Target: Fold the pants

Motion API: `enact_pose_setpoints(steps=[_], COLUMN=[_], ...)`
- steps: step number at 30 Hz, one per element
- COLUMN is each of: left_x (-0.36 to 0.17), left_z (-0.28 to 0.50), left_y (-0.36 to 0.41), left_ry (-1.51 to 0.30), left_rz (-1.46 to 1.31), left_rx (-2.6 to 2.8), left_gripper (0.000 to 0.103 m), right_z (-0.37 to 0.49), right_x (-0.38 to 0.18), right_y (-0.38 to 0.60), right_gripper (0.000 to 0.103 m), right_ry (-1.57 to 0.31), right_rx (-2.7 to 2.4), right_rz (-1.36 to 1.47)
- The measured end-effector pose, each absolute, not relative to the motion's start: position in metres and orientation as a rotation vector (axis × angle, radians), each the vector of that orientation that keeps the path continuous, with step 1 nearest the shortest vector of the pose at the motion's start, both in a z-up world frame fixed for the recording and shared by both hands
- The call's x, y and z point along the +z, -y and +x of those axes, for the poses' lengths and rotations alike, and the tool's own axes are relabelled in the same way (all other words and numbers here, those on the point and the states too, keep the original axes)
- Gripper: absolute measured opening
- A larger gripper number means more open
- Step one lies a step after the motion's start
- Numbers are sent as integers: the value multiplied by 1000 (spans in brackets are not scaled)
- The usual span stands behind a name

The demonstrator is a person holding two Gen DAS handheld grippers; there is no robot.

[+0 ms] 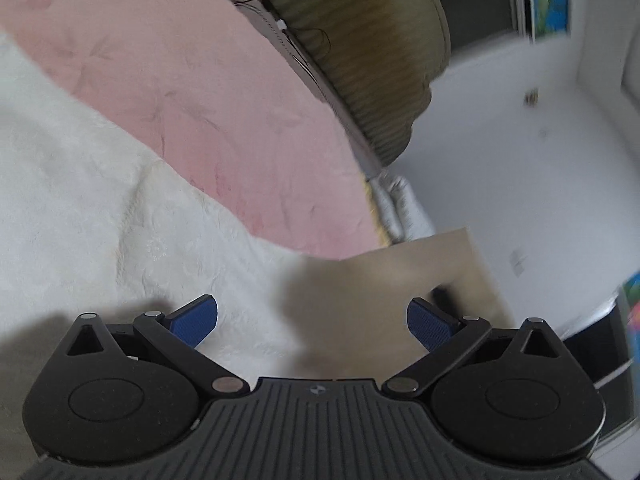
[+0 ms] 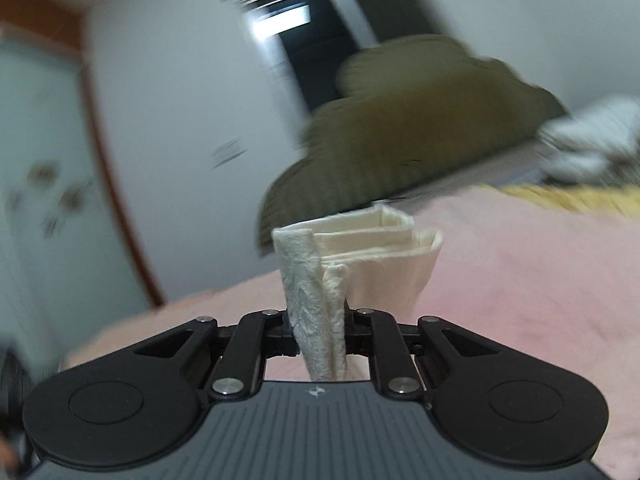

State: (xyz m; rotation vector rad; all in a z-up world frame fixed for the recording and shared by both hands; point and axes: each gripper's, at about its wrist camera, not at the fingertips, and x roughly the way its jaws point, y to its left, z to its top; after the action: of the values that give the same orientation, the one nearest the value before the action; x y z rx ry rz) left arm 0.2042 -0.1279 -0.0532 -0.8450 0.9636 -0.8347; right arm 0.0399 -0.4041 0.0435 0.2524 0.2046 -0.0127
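The pants are cream-white textured cloth. In the left wrist view they [image 1: 100, 200] lie spread over the pink bed cover [image 1: 200, 100], filling the left and lower part. My left gripper [image 1: 312, 322] is open just above the cloth, its blue pads [image 1: 196, 320] wide apart with nothing between them. In the right wrist view my right gripper [image 2: 320, 328] is shut on a bunched edge of the pants [image 2: 344, 252], which stands up in folded layers in front of the fingers, lifted above the pink cover [image 2: 520, 280].
An olive ribbed blanket [image 1: 360, 40] lies bunched at the far side of the bed, also in the right wrist view [image 2: 400, 128]. A beige panel [image 1: 420, 272] sits by the bed's edge. White walls [image 1: 520, 140] and a door [image 2: 40, 160] surround the bed.
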Motion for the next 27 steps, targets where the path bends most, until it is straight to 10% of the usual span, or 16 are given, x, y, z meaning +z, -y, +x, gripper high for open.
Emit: enact_pose_setpoints(steps=[10, 12, 17, 27], left_x=[-70, -63, -33, 15], left_z=[213, 213, 203, 189], left_y=[116, 114, 105, 65], left_ry=[-978, -952, -879, -739], left_rz=[-1038, -986, -625, -96], left_rx=[-833, -823, -730, -497], left_gripper=[92, 54, 17, 10], right_z=[49, 44, 45, 68], right_x=[10, 6, 4, 6], right_y=[260, 249, 234, 171], right_gripper=[14, 14, 14, 15], right_ry=[-352, -353, -371, -339], right_rx=[232, 233, 250, 432], right_rz=[-235, -302, -337, -367])
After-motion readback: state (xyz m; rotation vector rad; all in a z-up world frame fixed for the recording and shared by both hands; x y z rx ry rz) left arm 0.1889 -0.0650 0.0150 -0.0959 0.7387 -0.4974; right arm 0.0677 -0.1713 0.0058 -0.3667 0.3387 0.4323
